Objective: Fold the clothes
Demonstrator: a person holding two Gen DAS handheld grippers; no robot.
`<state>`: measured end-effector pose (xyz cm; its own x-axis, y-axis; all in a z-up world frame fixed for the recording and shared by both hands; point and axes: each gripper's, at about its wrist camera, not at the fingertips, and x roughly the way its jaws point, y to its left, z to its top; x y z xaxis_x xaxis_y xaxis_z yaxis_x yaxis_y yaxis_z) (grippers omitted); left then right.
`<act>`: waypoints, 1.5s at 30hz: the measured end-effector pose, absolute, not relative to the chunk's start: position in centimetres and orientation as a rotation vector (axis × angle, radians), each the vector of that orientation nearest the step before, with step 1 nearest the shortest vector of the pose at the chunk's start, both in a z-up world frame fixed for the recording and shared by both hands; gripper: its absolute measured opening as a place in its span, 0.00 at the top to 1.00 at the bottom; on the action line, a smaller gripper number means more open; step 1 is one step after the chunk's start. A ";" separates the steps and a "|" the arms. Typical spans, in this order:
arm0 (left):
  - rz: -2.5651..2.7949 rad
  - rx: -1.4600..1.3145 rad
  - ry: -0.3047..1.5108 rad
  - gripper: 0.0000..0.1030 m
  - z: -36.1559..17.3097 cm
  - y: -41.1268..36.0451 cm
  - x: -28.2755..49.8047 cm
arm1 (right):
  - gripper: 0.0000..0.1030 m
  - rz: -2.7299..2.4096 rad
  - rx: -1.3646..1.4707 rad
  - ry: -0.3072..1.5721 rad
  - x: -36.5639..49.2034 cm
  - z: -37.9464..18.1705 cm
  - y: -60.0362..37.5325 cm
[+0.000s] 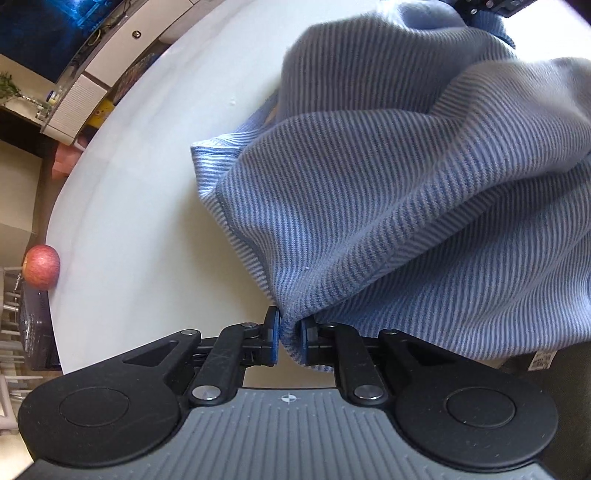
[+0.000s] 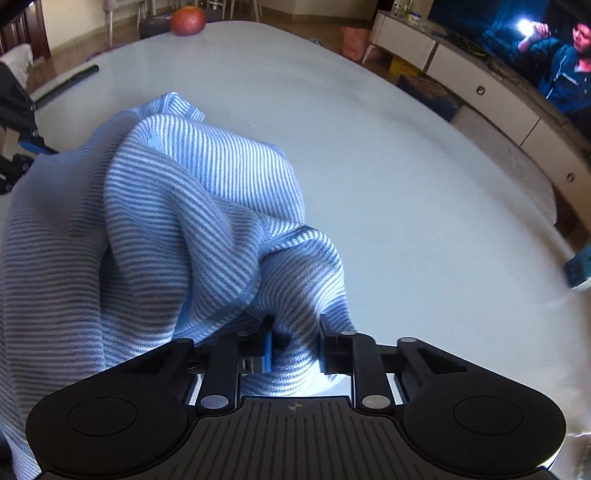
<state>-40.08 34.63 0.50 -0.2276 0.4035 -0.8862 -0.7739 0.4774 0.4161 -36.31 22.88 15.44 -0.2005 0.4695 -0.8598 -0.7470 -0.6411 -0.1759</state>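
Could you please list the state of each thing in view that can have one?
Striped blue garment: bunched, partly lifted off the white table, unfolded.
Left gripper: shut on the garment's edge.
Right gripper: shut on a fold of the garment.
Apple: resting at the table's far edge.
Television: switched on.

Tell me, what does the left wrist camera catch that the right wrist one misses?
Only the left wrist view shows the left gripper shut on the striped blue garment, and a potted plant. Only the right wrist view shows the right gripper pinching a bunch of that cloth, a black rod and a lit screen. Both show the garment, white table, apple and white cabinet.
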 end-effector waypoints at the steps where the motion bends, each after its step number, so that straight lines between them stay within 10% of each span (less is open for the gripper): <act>1: 1.135 -0.349 1.416 0.91 0.7 34.8 -39.9 | 0.82 1.917 -1.235 0.337 -36.1 16.1 22.6; 17: 1.049 -0.099 1.246 0.92 4.9 40.1 -30.4 | 0.85 1.513 -1.126 0.095 -25.4 27.2 19.0; 30: 1.035 -0.112 1.389 0.80 1.3 40.7 -29.5 | 0.75 1.512 -1.295 0.324 -23.9 18.1 19.8; 45: 1.035 -0.131 1.373 0.63 3.0 33.8 -30.3 | 0.57 1.696 -1.144 0.452 -25.7 22.0 9.1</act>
